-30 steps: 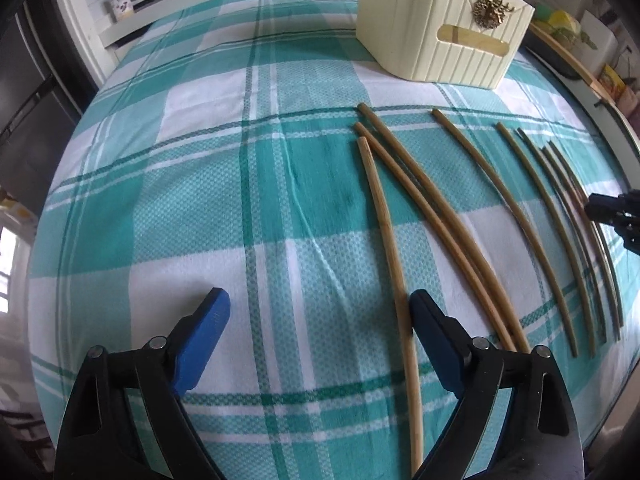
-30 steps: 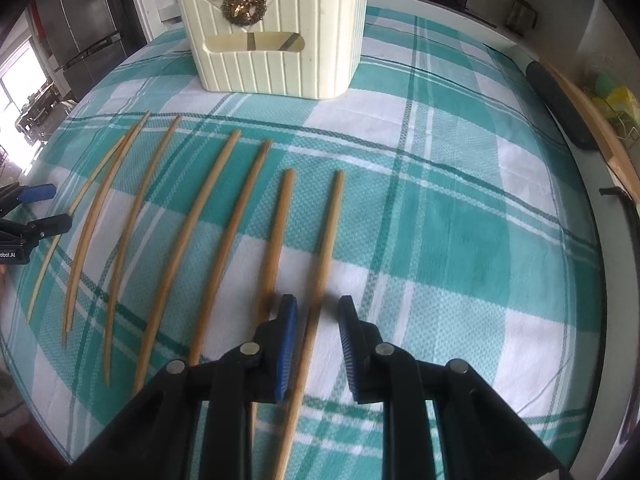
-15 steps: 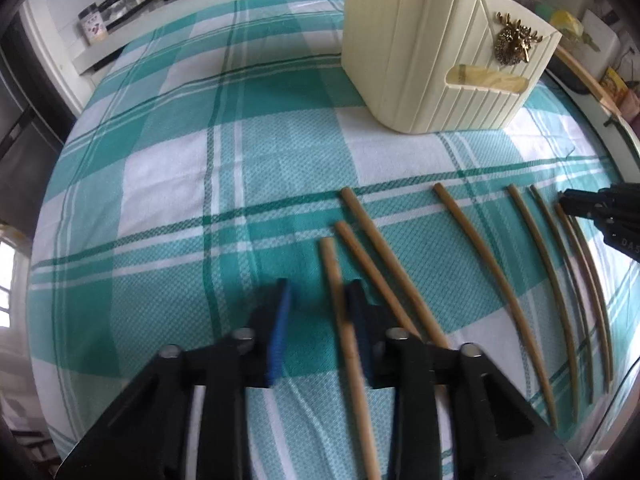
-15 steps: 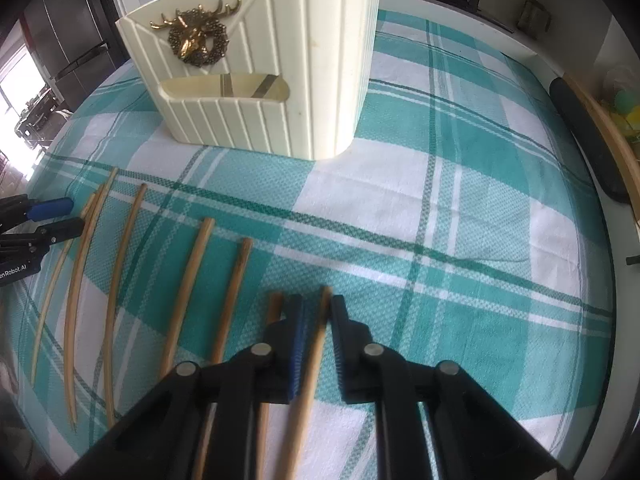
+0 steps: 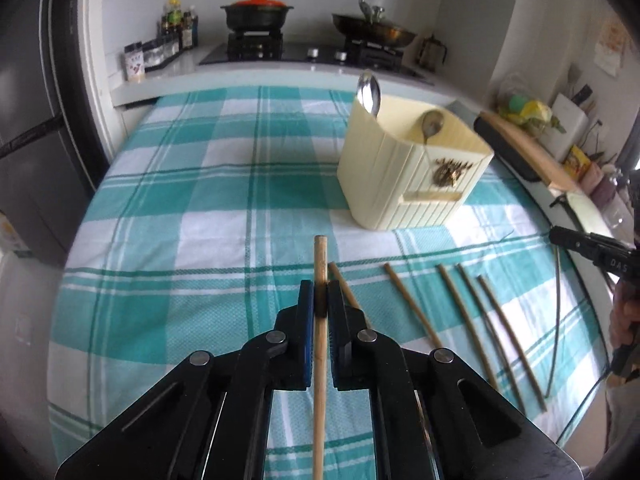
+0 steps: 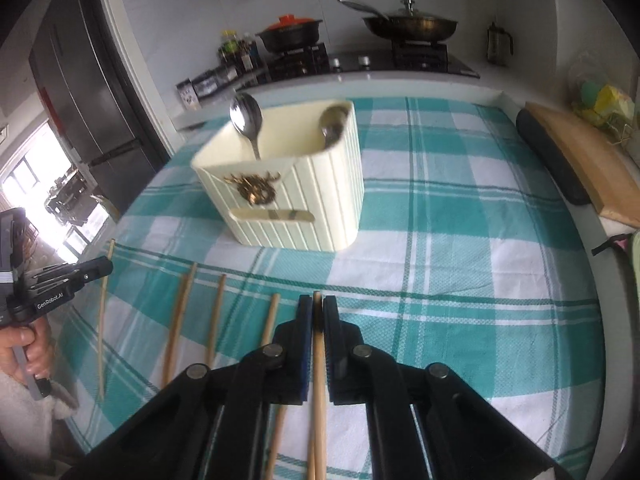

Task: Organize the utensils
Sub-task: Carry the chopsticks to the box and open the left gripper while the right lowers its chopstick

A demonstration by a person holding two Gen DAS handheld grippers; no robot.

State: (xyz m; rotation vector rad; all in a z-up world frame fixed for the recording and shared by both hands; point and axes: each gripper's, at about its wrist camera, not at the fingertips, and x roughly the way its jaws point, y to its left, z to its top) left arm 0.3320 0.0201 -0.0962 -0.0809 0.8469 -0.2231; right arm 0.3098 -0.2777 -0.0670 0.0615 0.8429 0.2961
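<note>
My left gripper (image 5: 320,300) is shut on a wooden chopstick (image 5: 319,380), which is lifted above the teal checked tablecloth (image 5: 200,240). My right gripper (image 6: 317,308) is shut on another chopstick (image 6: 318,392), also raised. Several more chopsticks (image 5: 412,308) (image 6: 180,320) lie side by side on the cloth between the two grippers. Beyond them stands a cream ribbed utensil holder (image 5: 384,184) (image 6: 320,200) with two metal spoons (image 6: 246,118) in it. Each view shows the other gripper at its edge: the right gripper (image 5: 560,236) and the left gripper (image 6: 86,272).
Behind the table runs a counter with a stove, a red-lidded pot (image 5: 258,10), a pan (image 6: 412,24) and bottles (image 5: 180,24). A dark fridge (image 6: 88,92) stands at the left. A wooden board (image 6: 580,160) lies along the table's right edge.
Both grippers closed, each on the outermost chopstick of the row, and rose with it off the cloth. Both views tipped upward, so the holder's top and the counter came into sight.
</note>
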